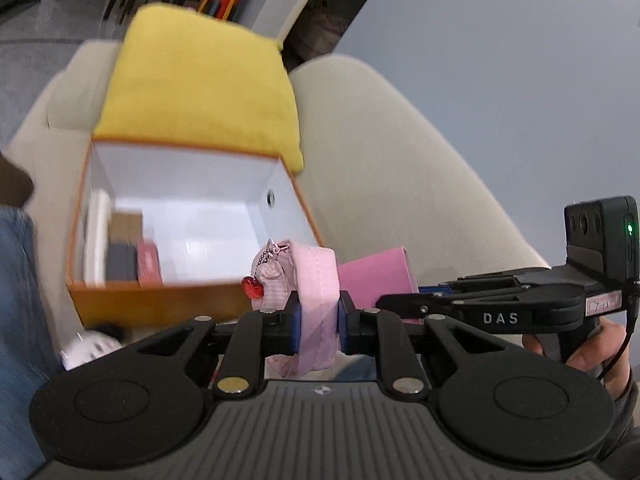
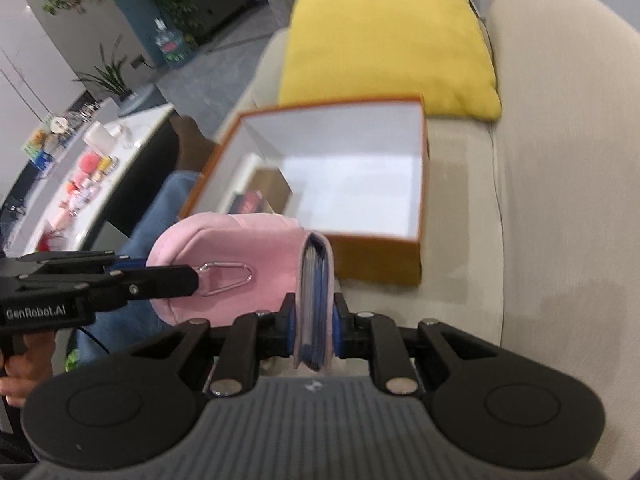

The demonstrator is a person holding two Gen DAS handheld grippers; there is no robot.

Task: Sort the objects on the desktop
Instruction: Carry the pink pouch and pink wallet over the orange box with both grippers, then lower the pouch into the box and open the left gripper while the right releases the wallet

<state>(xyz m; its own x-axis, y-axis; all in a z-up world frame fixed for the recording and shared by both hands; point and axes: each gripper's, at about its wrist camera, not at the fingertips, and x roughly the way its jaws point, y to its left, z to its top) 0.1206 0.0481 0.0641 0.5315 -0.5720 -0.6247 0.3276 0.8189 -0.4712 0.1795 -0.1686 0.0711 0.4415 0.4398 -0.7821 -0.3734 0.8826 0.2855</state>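
Note:
My left gripper (image 1: 318, 322) is shut on a soft pink pouch (image 1: 312, 280) with a red heart charm (image 1: 252, 289) on a bead chain. The pouch also shows in the right wrist view (image 2: 228, 256), with a silver carabiner (image 2: 226, 278) on its side. My right gripper (image 2: 316, 320) is shut on a pink card wallet (image 2: 316, 300) with blue pages, held edge-on; it shows in the left wrist view (image 1: 376, 276) too. Both are held just in front of an orange box (image 2: 376, 256) with a white inside, which holds several small boxes (image 1: 132, 260) at its left.
The box (image 1: 160, 300) rests on a beige sofa (image 2: 540, 200) in front of a yellow cushion (image 2: 384, 44). A person's jeans-clad leg (image 2: 160, 208) lies left of the box. A white table (image 2: 80, 172) with small items stands far left. A white object (image 1: 88, 348) lies below the box.

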